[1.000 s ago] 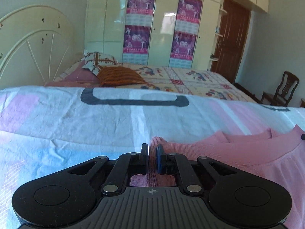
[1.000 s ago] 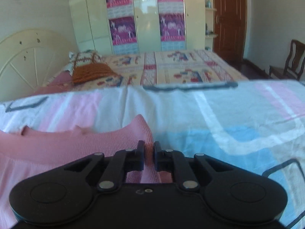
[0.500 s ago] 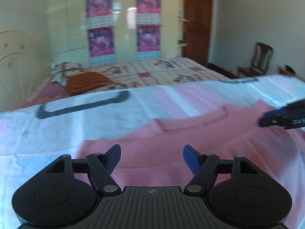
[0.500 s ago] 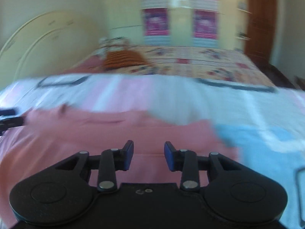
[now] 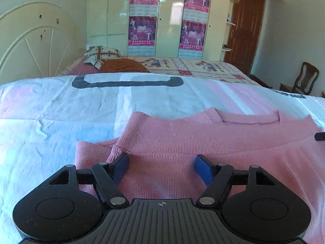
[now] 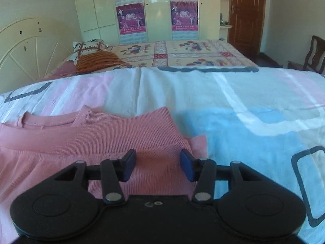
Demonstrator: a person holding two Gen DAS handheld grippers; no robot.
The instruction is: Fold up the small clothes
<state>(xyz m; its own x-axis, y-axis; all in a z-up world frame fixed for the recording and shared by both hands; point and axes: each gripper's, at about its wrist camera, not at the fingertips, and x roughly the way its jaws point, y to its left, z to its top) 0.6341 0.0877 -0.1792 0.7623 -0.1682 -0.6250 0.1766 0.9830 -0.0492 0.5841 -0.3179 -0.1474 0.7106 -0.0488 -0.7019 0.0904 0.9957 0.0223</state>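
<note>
A small pink knit sweater [image 5: 203, 138] lies flat on the patterned bed sheet, folded over so a ribbed edge runs across it, with its neckline at the far side. My left gripper [image 5: 162, 163] is open and empty above the sweater's left part, near a folded sleeve. The sweater also shows in the right wrist view [image 6: 91, 134]. My right gripper [image 6: 158, 163] is open and empty above the sweater's right edge. A dark tip of the right gripper shows at the right edge of the left wrist view [image 5: 320, 136].
The sheet [image 5: 61, 109] is white, pink and light blue with dark outlines [image 6: 306, 183]. Beyond it lies a second bed with a patterned cover [image 6: 182, 55], pillows [image 5: 121, 65] and a cream headboard [image 5: 30, 46]. A wardrobe, a door and a wooden chair [image 5: 304, 79] stand behind.
Both grippers were shut on the sweater's edge a second ago. They carried it over, opened and let go. Now both hover open over the folded sweater.
</note>
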